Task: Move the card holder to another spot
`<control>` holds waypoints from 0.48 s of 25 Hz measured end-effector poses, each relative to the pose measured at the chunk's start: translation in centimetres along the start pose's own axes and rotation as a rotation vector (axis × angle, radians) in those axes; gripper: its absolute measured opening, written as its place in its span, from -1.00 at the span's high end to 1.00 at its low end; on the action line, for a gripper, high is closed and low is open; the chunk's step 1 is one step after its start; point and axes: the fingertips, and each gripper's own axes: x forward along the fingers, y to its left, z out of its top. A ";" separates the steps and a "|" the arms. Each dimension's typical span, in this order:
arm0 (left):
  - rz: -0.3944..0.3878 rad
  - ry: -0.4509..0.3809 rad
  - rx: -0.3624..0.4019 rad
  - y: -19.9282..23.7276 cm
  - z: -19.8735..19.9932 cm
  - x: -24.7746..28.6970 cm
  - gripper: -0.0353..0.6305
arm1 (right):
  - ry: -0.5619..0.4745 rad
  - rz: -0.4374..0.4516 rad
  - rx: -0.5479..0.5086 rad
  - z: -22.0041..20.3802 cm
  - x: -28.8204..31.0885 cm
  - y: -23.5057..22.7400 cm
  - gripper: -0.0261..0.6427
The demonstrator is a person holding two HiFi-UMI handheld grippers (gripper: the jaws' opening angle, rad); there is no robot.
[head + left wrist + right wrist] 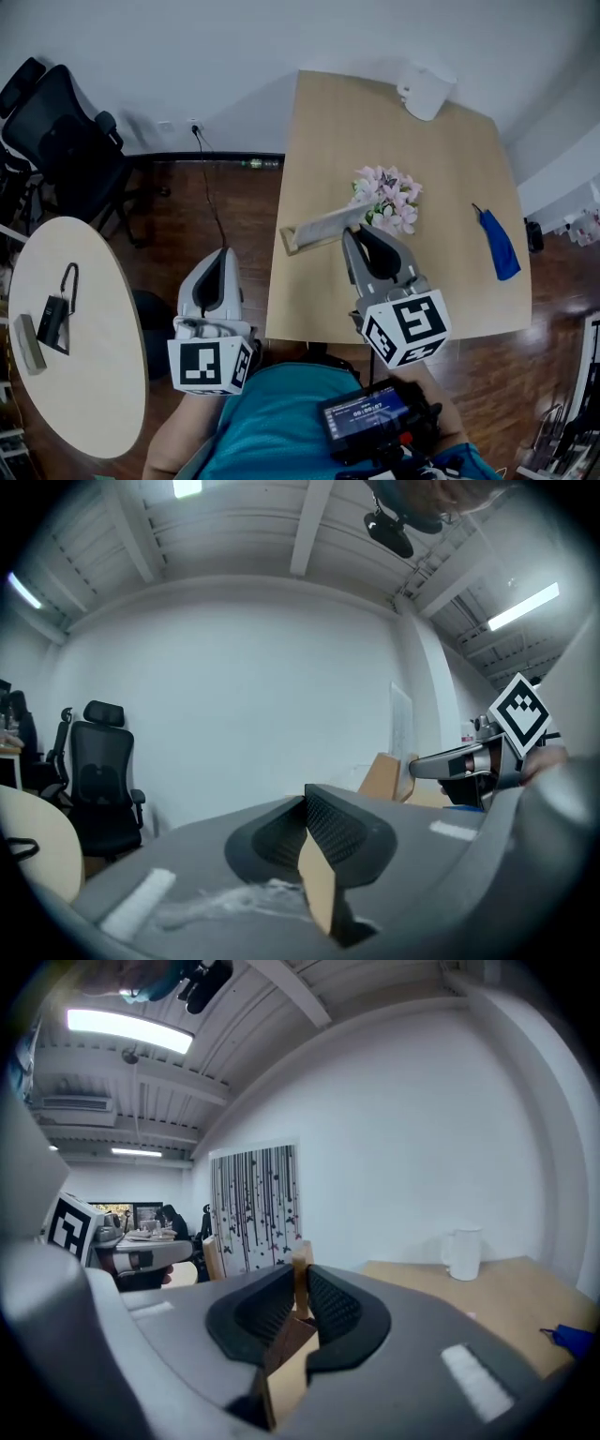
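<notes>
Two fingers of the right gripper (pixel 360 231) pinch the right end of the wooden card holder (pixel 317 230), with a thin strip of its wood showing between the ribbed pads in the right gripper view. The card holder stretches leftward from the fingers across the near-left part of the tan surface (pixel 441 178), its far end at the surface's left edge and its gripped end just beside the pink flower bunch (pixel 386 199). The left gripper (pixel 222 255) hangs off the surface over the floor, its fingers together on nothing.
</notes>
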 end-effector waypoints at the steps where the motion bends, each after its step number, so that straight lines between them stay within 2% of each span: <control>1: 0.013 -0.014 -0.003 0.9 0.5 -0.5 0.85 | -0.012 0.012 -0.005 0.6 0.3 0.8 0.81; 6: 0.089 -0.048 -0.007 4.7 1.6 -3.0 0.85 | -0.035 0.077 -0.020 2.3 1.6 4.2 0.81; 12: 0.147 -0.048 -0.024 7.5 1.2 -4.7 0.85 | -0.016 0.131 -0.026 2.0 3.1 6.8 0.81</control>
